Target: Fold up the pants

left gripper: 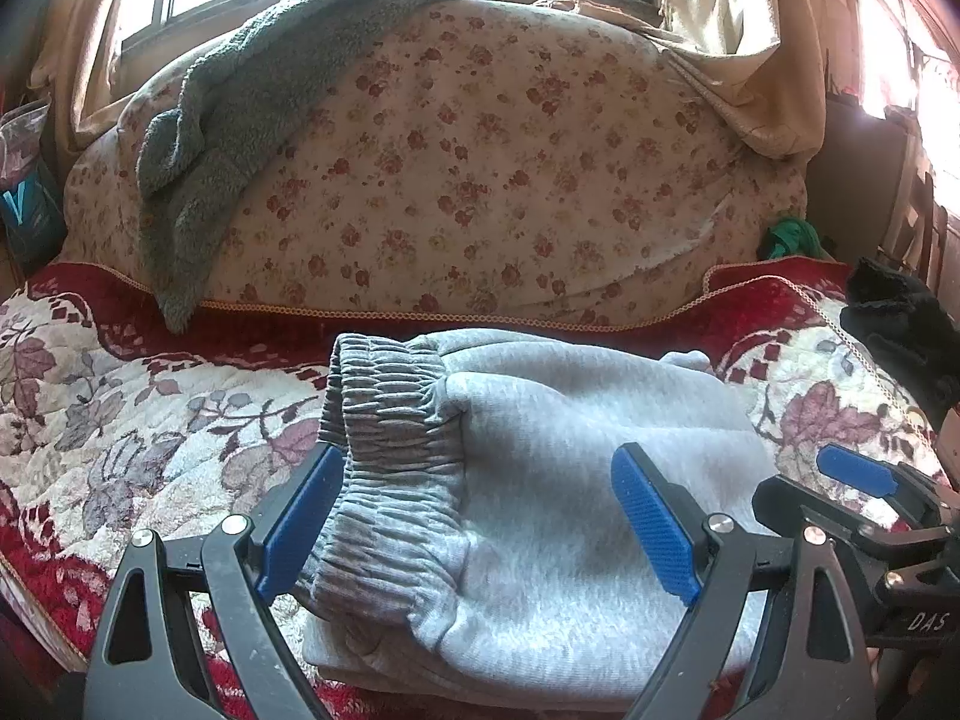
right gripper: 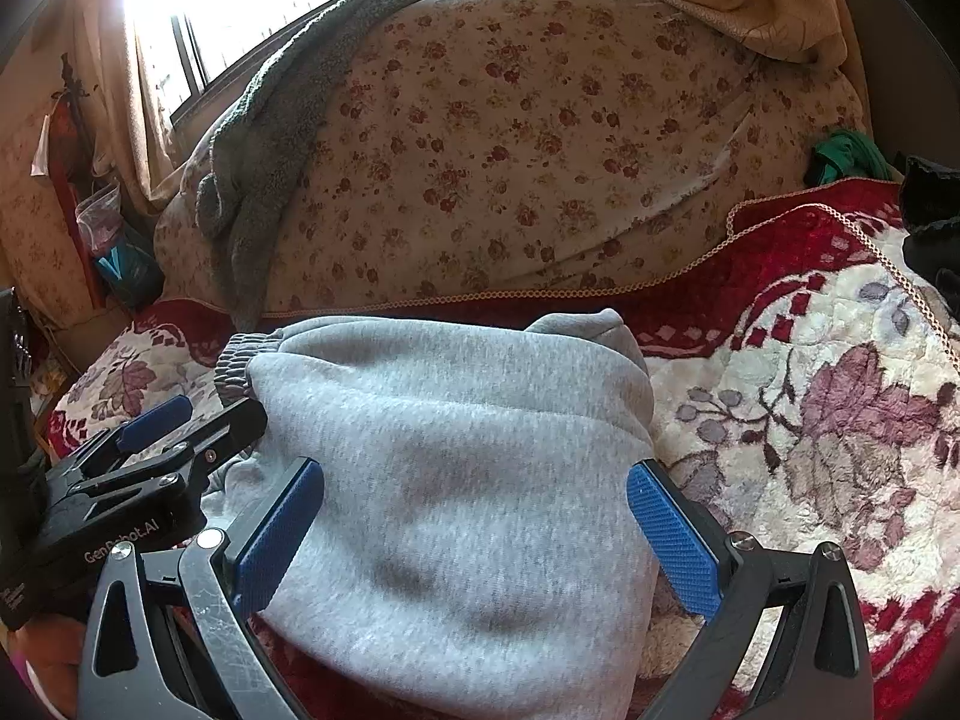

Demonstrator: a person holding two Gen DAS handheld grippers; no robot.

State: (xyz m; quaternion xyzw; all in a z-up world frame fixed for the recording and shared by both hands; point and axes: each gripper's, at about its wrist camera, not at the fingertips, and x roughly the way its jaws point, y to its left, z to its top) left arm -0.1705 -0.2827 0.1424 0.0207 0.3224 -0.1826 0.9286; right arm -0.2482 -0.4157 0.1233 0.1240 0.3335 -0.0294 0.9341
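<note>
Both the left hand-held gripper [left gripper: 477, 516] and right hand-held gripper [right gripper: 474, 534] hang wide open, gripping nothing, over the folded grey fleece pants [right gripper: 456, 450], ribbed waistband [left gripper: 390, 414] at 9 o'clock, probably to pat it flat.

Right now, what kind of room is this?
Likely a home bedroom: a red floral plush blanket covers the bed, a rose-print bedding bundle sits behind, and beige curtains frame a sunlit window.
</note>
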